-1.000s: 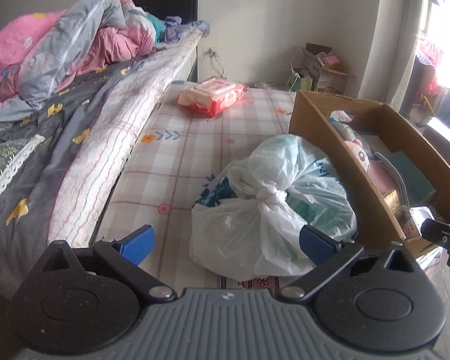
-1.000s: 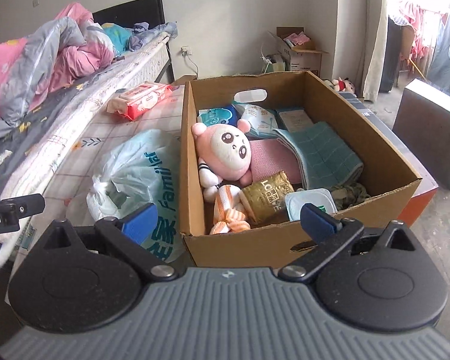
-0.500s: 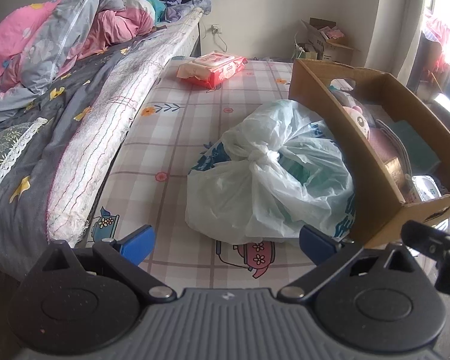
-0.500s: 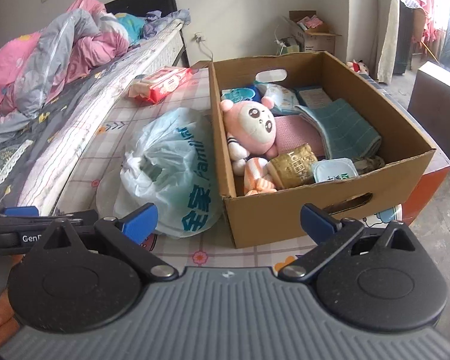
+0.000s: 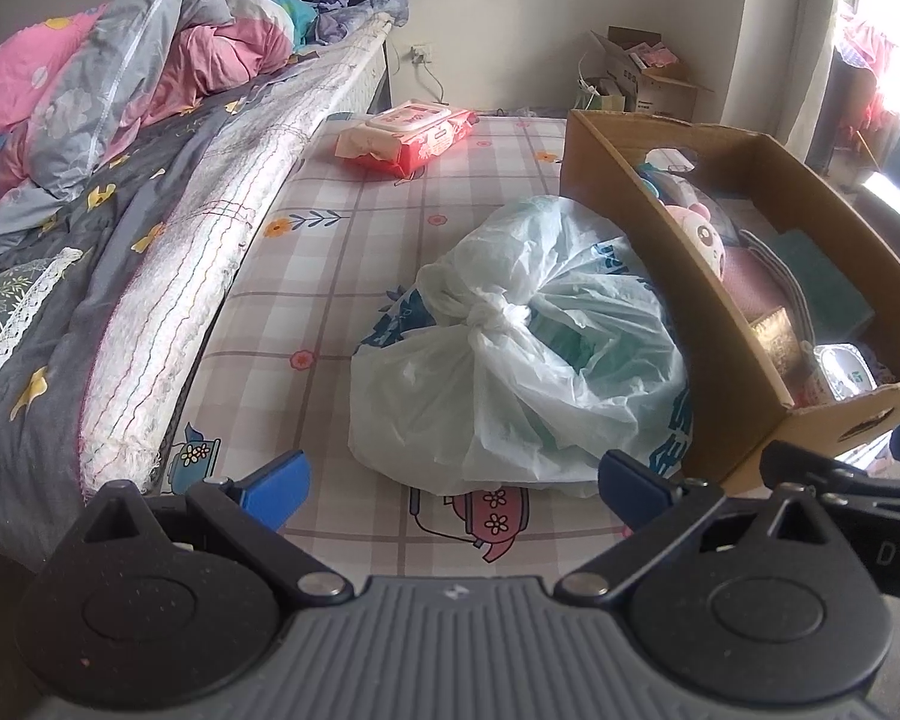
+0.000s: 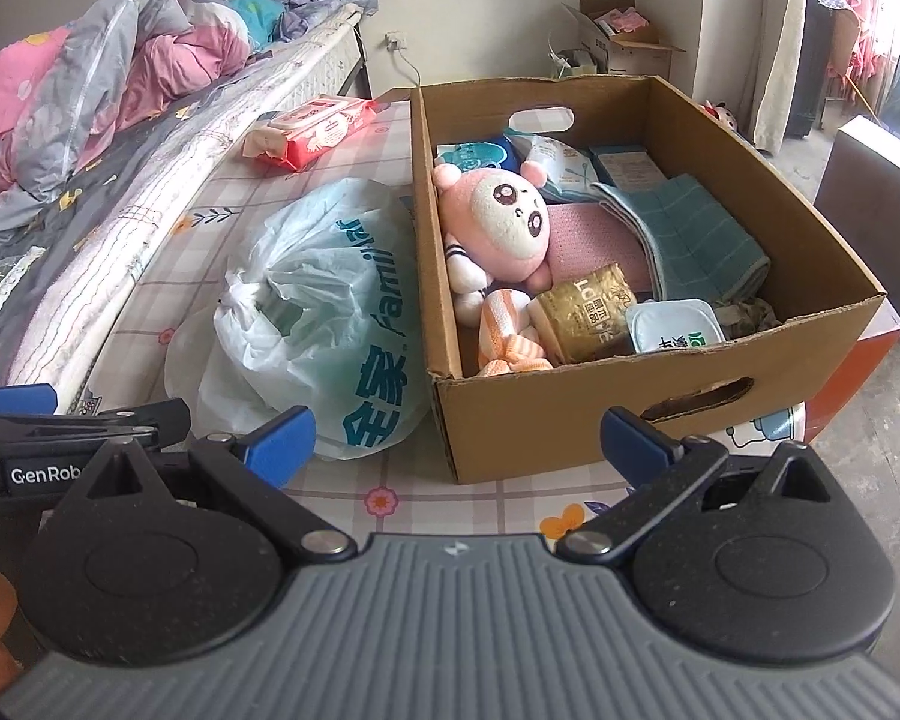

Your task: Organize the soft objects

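- The left gripper [image 5: 450, 483] is spread wide with nothing between its blue fingertips [image 5: 276, 483], hanging just short of the knotted plastic bag [image 5: 519, 354] at 12 o'clock.
- The right gripper [image 6: 459, 441] is likewise spread and empty, facing the near wall of the cardboard box [image 6: 576, 408] at 12 o'clock.
- The bag lies on the checked mat [image 5: 330, 276], touching the box's left wall.
- Inside the box: a pink plush toy [image 6: 501, 222] at 11 o'clock, a folded teal towel [image 6: 684, 234] at 1 o'clock, a gold packet [image 6: 585, 312] and an orange striped cloth [image 6: 504, 336] near the front.
- A red wipes pack [image 5: 408, 135] lies well apart on the mat at 12 o'clock.
- Rumpled bedding [image 5: 120, 78] fills 10 o'clock.
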The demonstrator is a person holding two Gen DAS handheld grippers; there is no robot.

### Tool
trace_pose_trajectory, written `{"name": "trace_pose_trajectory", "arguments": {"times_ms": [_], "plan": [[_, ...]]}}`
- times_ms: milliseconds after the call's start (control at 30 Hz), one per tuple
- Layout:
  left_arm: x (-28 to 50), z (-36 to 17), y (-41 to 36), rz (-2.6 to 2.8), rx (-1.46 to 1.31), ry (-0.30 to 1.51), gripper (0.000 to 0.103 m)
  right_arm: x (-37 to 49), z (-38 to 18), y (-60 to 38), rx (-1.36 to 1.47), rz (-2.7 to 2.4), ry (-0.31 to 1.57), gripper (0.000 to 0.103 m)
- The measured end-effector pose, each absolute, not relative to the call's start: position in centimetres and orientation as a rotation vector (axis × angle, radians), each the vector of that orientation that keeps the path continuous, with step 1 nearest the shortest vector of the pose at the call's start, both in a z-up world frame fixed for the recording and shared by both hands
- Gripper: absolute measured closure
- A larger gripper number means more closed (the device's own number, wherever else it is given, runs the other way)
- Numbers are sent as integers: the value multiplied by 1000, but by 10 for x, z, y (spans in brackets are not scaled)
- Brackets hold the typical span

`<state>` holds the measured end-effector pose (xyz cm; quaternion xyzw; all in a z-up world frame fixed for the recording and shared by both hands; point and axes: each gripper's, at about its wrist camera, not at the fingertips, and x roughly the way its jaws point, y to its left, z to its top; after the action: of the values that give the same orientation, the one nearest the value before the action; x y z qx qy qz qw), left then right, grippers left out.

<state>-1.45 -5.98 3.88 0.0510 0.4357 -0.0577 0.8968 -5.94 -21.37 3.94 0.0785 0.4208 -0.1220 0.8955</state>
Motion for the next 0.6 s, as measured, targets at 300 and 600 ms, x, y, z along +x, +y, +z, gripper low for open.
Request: {"name": "trace_pose_trajectory", "arguments": {"times_ms": [300,600], "plan": [[-11,38,-63,-121,114,906,1,-56,37,-217,160,-262,883,1],[-11,38,-64,-125,114,909,2,-56,37,-216,158,-267,885,1]]}}
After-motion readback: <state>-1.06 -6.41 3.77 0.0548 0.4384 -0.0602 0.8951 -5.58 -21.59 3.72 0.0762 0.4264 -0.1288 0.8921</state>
